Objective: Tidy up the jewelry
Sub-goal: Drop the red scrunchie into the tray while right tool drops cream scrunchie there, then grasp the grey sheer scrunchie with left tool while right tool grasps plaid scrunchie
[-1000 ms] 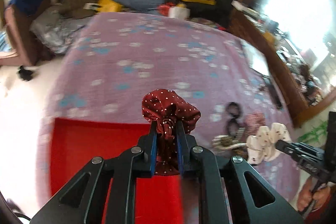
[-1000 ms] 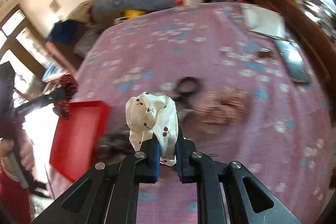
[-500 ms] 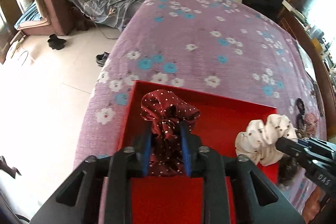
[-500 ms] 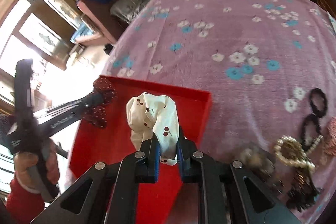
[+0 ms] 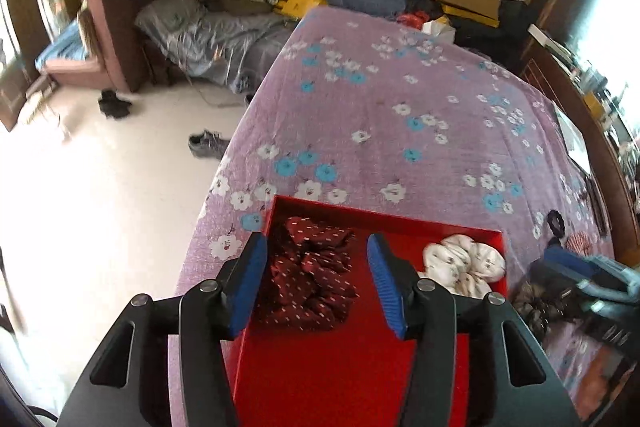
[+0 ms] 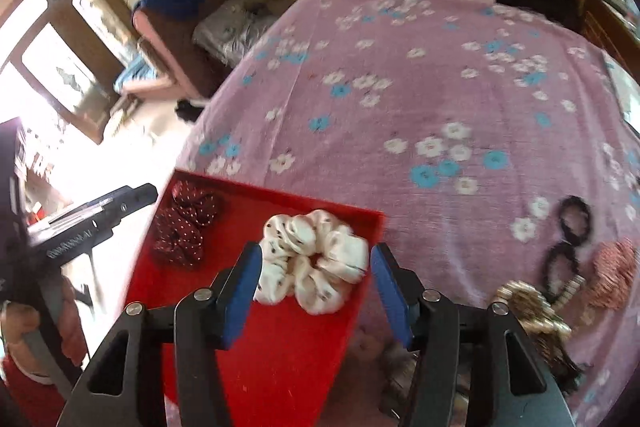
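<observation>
A red tray [image 5: 360, 379] lies at the near left corner of the bed. A dark red dotted scrunchie [image 5: 310, 277] lies in its far left part, also seen in the right wrist view [image 6: 186, 227]. A white cherry-print scrunchie [image 6: 314, 261] lies in the tray's far right part, also seen in the left wrist view [image 5: 464, 267]. My left gripper [image 5: 318, 277] is open over the red scrunchie, not touching it. My right gripper [image 6: 316, 283] is open around the white scrunchie, empty.
On the purple flowered bedspread [image 6: 420, 87] to the right of the tray [image 6: 280, 347] lie black hair ties [image 6: 574, 217], a pink scrunchie [image 6: 614, 273] and a heap of gold and dark jewelry [image 6: 532, 319]. The floor drops off left of the bed.
Both grippers have opened and let go of their scrunchies, which now lie in the red tray. Both have drawn back slightly.
</observation>
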`<state>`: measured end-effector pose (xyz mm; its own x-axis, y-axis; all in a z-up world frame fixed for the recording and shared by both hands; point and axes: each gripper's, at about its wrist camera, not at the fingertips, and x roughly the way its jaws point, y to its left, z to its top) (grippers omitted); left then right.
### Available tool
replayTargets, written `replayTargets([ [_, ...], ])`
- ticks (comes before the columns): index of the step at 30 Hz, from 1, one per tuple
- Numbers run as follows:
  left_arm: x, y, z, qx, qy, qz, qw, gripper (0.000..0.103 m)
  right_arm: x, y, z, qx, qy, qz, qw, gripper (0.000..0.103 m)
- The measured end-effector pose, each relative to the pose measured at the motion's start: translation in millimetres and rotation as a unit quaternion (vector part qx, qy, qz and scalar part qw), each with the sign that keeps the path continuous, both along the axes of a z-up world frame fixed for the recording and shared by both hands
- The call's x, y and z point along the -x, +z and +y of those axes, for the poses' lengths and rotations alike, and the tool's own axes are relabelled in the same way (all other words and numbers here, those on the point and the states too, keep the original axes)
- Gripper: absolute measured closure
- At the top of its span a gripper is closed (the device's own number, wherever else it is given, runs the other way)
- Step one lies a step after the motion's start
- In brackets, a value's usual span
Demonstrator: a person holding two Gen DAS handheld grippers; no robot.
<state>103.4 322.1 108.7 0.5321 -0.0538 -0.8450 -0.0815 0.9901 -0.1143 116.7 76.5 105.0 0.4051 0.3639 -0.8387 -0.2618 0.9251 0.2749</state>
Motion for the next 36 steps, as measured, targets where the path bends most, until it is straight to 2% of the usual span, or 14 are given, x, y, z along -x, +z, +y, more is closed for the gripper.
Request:
replayTargets([
  [5, 24, 15, -40, 0.009, -0.047, -0.015, 0.9987, 0.044, 38, 23, -73, 0.014, -0.053, -0.025, 0.998, 0.042],
  [9, 43, 15, -83, 0.026, -0.086, -0.011, 0.9959, 0.044, 66, 20, -142, 0.034, -0.111, -0.015, 0.993, 0.042],
  [12, 54, 12, -112, 0.034, -0.104, -0.007, 0.9939, 0.044, 85, 16, -195, 0.068, -0.147, -0.012, 0.987, 0.042],
  [16, 63, 4, -145, 0.04, -0.115, 0.01, 0.9925, 0.044, 90, 16, -257, 0.099, -0.19, -0.006, 0.977, 0.042],
  [20, 65, -7, -170, 0.051, -0.114, 0.03, 0.9917, 0.044, 101, 4, -302, 0.08, -0.221, 0.005, 0.972, 0.042],
  [26, 64, -15, -199, 0.036, -0.091, 0.042, 0.9944, 0.044, 105, -28, -320, 0.015, -0.206, 0.031, 0.978, 0.042],
  [36, 44, -50, -223, 0.034, -0.062, 0.07, 0.995, 0.044, 73, -43, -315, -0.018, -0.149, 0.023, 0.988, 0.042],
])
